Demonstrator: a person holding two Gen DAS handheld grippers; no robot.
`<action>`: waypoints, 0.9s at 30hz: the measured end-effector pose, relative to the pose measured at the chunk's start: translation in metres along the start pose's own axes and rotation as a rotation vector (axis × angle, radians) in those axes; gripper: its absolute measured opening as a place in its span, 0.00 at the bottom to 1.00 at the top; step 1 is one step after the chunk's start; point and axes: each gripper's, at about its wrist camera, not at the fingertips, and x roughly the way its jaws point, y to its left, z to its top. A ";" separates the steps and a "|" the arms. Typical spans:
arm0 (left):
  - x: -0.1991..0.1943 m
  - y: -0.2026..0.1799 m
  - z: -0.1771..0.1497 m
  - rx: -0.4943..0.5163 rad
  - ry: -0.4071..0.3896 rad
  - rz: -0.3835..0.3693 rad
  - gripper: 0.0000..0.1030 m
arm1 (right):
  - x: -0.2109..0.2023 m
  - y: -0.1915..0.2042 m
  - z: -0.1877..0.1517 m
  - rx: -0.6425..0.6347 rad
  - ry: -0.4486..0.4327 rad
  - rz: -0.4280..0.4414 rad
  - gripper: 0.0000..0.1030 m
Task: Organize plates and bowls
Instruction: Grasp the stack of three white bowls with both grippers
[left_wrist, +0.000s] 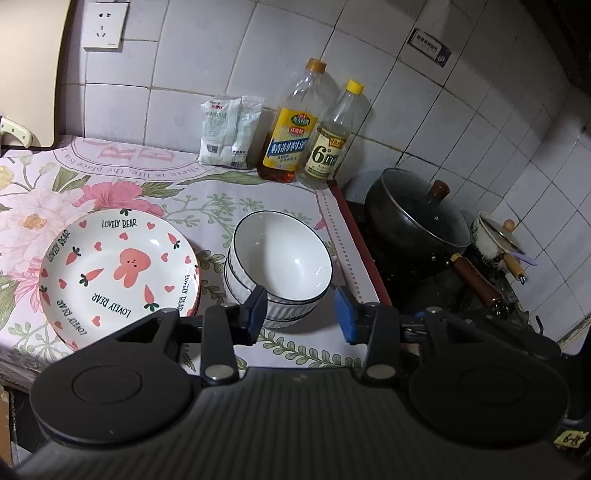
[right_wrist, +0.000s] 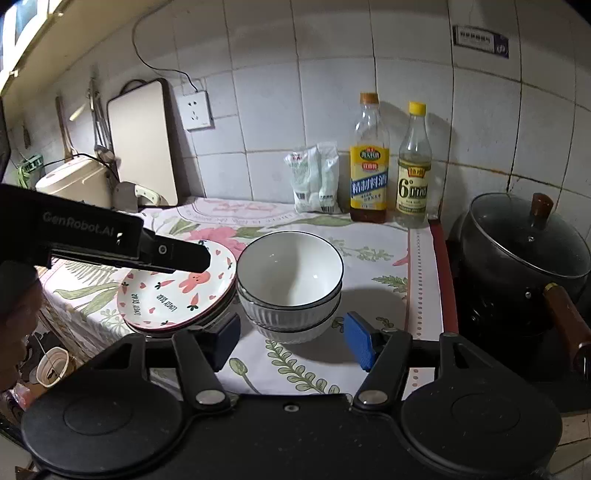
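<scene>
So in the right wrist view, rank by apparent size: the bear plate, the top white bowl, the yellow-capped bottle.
1. Bear plate, partly hidden by the other tool.
2. Top white bowl, close behind; too near in size to be sure.
3. Yellow-capped bottle, clearly smallest, though farther away.

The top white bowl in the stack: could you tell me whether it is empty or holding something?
Empty. The top white bowl shows a bare, glossy white inside down to its bottom in both wrist views.

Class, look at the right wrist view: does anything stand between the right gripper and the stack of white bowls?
Nothing visible does. The right gripper has open, empty jaws, and only bare floral cloth lies between it and the stack of white bowls. The plates sit left of the bowls.
</scene>
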 end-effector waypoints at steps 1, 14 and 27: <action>-0.001 0.001 -0.003 -0.004 -0.003 -0.003 0.40 | -0.002 0.001 -0.004 -0.003 -0.003 -0.005 0.65; 0.009 0.025 -0.037 -0.035 -0.084 -0.041 0.56 | 0.011 0.016 -0.044 -0.022 -0.085 -0.053 0.84; 0.043 0.047 -0.046 -0.132 -0.091 -0.064 0.70 | 0.065 0.027 -0.066 -0.067 -0.093 -0.067 0.87</action>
